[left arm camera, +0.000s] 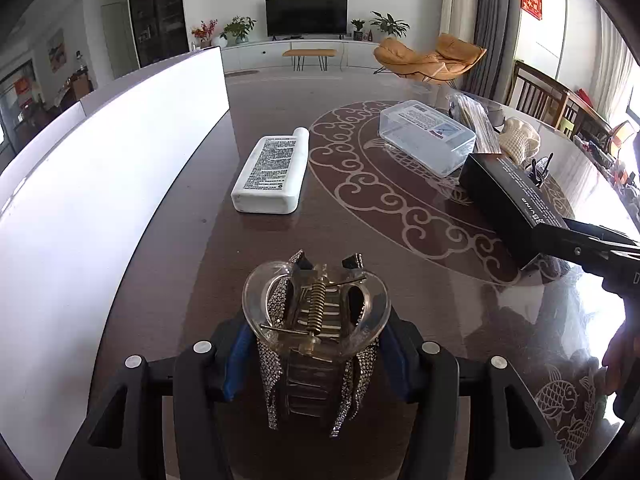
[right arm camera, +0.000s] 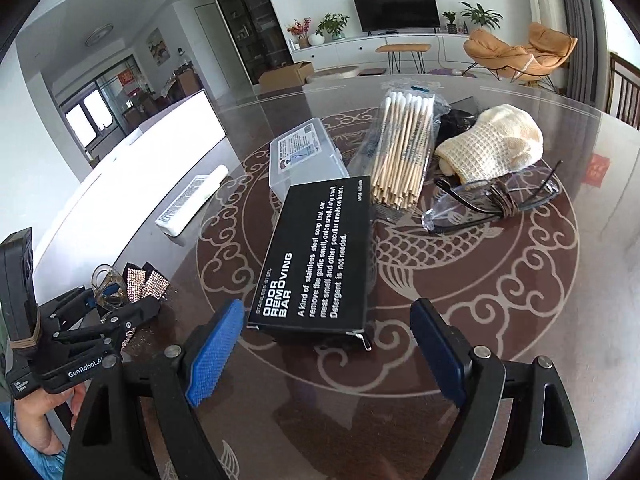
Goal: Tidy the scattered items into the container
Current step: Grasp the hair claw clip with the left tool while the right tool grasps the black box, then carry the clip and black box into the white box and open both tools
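A clear hair claw clip (left arm camera: 316, 312) with rhinestone strips sits between the blue pads of my left gripper (left arm camera: 316, 360), which is shut on it just above the dark table. In the right wrist view that clip (right arm camera: 120, 280) and the left gripper (right arm camera: 108, 312) show at the lower left. My right gripper (right arm camera: 328, 308) is open; the near end of a black "Odor Removing Bar" box (right arm camera: 316, 248) lies between its fingertips, untouched by the pads. The white container (left arm camera: 100, 180) stands along the table's left side.
On the table (right arm camera: 480, 300) lie a white bottle (left arm camera: 272, 176), a clear plastic box (left arm camera: 428, 136), a pack of cotton swabs (right arm camera: 404, 148), a cream knitted cloth (right arm camera: 492, 144) and glasses (right arm camera: 492, 200). A hand holds the left gripper at the lower left.
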### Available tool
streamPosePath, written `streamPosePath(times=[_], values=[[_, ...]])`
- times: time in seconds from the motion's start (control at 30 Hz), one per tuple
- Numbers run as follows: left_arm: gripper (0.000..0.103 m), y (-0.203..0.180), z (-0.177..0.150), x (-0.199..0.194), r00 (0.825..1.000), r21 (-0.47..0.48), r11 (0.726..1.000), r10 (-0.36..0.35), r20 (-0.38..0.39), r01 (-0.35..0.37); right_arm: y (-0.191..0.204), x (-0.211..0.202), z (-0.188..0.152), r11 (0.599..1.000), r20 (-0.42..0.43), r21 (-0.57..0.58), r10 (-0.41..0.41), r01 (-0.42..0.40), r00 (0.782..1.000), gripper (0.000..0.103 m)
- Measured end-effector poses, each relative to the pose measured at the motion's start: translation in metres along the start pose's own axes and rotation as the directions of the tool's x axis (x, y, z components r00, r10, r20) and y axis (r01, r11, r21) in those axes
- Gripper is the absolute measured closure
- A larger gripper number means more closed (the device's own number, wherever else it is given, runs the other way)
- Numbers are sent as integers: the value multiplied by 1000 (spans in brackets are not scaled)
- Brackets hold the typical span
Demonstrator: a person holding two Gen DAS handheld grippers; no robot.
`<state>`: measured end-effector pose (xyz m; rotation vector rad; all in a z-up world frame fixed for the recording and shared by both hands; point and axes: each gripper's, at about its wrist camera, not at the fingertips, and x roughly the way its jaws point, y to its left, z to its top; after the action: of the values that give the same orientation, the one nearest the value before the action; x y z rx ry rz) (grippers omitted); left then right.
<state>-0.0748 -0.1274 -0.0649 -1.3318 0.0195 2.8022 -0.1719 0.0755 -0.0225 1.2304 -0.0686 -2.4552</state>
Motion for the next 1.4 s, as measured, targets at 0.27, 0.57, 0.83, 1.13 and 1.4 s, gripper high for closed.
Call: streamPosePath(times=[0.27, 0.57, 0.83, 1.13, 1.4], values=[[37, -2, -2, -2, 1000, 12, 1000, -26, -5, 26, 31, 41, 21, 978, -66, -122, -176, 167, 982, 16], [0, -2, -2, 8, 998, 10, 1000, 0, -65, 0, 33, 40, 16, 976, -27, -120, -186, 182, 982, 15], [0, -2, -8, 4, 999, 15, 1000, -4, -50, 5, 30, 40, 16, 976, -27, -119, -185, 180, 982, 14], [0, -1, -9, 3, 999, 3, 1000, 3, -49, -3, 28, 41, 15, 977, -27, -118, -185, 180, 982, 14], [0, -1, -8, 3, 998, -3, 1000, 4, -70, -4, 28, 41, 15, 976, -27, -118, -185, 180, 982, 14]])
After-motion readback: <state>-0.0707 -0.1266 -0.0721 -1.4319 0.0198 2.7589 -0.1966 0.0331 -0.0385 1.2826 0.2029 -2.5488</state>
